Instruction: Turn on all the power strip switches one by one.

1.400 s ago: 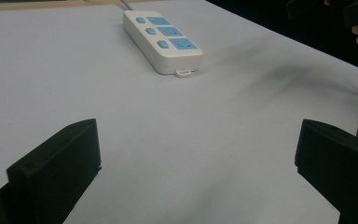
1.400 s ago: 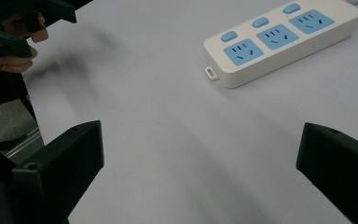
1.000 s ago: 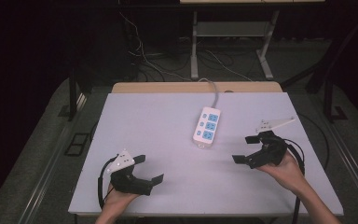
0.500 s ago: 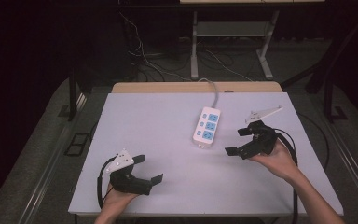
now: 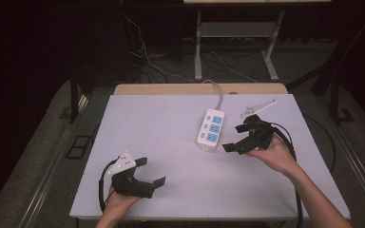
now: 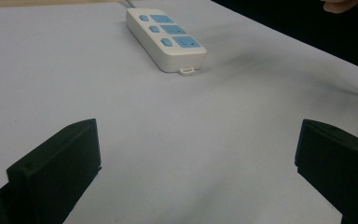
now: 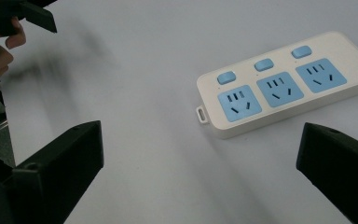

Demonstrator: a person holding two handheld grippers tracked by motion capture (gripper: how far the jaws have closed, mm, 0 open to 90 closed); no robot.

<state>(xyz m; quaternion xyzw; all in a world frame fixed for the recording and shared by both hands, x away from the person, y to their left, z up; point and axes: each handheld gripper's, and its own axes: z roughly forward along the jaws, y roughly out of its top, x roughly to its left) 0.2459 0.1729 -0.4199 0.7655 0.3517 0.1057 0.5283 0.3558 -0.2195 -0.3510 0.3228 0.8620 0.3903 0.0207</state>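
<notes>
Centrally, a white power strip with three blue sockets lay on the pale desk, its cable running off the far edge. Just beside its near end the right gripper hovered, fingers spread and empty. Well apart, near the front edge, the left gripper also had its fingers spread.

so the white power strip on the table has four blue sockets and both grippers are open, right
Not quite: the power strip has three blue sockets, not four, each with a blue switch beside it, as the right gripper view shows. The rest holds: it lies on the table, and the left gripper and right gripper are both open.
</notes>
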